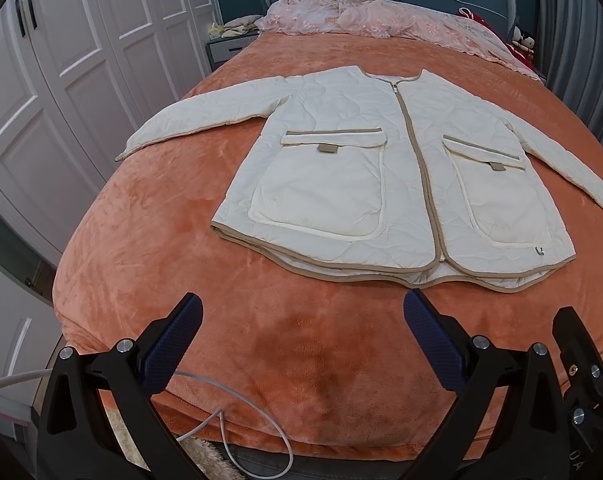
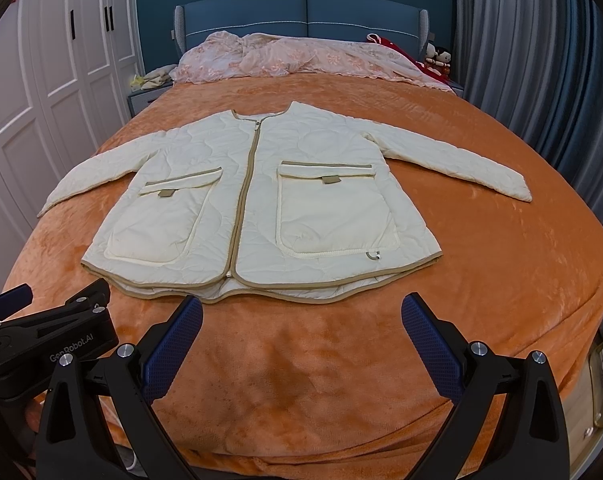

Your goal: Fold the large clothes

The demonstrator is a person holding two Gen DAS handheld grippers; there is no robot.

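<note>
A cream quilted jacket with tan trim, a front zipper and two large pockets lies flat and face up on the orange bed cover, sleeves spread to both sides. It also shows in the right wrist view. My left gripper is open and empty, held above the bed's foot, short of the jacket's hem. My right gripper is open and empty, also just short of the hem. The left gripper's body shows at the lower left of the right wrist view.
An orange blanket covers the bed. A pink quilt is bunched by the blue headboard. White wardrobes stand on the left, grey curtains on the right. A white cable hangs at the bed's foot.
</note>
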